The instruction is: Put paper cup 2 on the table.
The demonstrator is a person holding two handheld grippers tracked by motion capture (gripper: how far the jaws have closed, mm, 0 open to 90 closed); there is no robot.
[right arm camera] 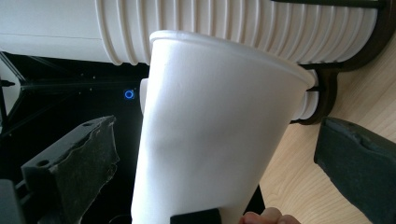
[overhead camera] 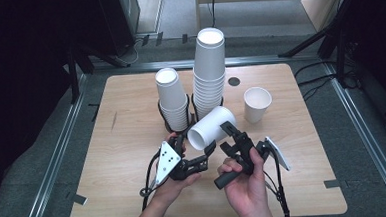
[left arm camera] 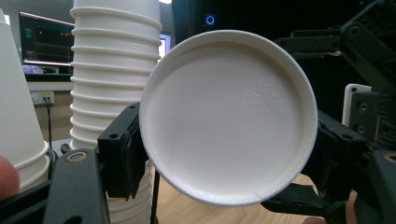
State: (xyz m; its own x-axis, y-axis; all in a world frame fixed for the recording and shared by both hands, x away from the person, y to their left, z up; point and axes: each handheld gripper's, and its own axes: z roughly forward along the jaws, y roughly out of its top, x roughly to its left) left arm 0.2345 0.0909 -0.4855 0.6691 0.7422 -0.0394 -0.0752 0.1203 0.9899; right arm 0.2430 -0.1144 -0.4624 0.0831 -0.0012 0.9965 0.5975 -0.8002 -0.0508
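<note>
The paper cup (overhead camera: 213,127) is lying on its side above the table (overhead camera: 135,191), its length running from near left to far right, its base (left arm camera: 226,116) facing the left gripper (overhead camera: 208,150). That gripper's jaws are squeezing the base rim. The right gripper (overhead camera: 232,134) is standing wide around the cup wall, not pressing, and both hands are about equally near.

Table layout, item positions.
We note two cup stacks (overhead camera: 209,72) (overhead camera: 172,99) side by side at the table (overhead camera: 132,141) back, a single cup (overhead camera: 257,104) right of them, a tilted cup (overhead camera: 212,127) in front.
</note>
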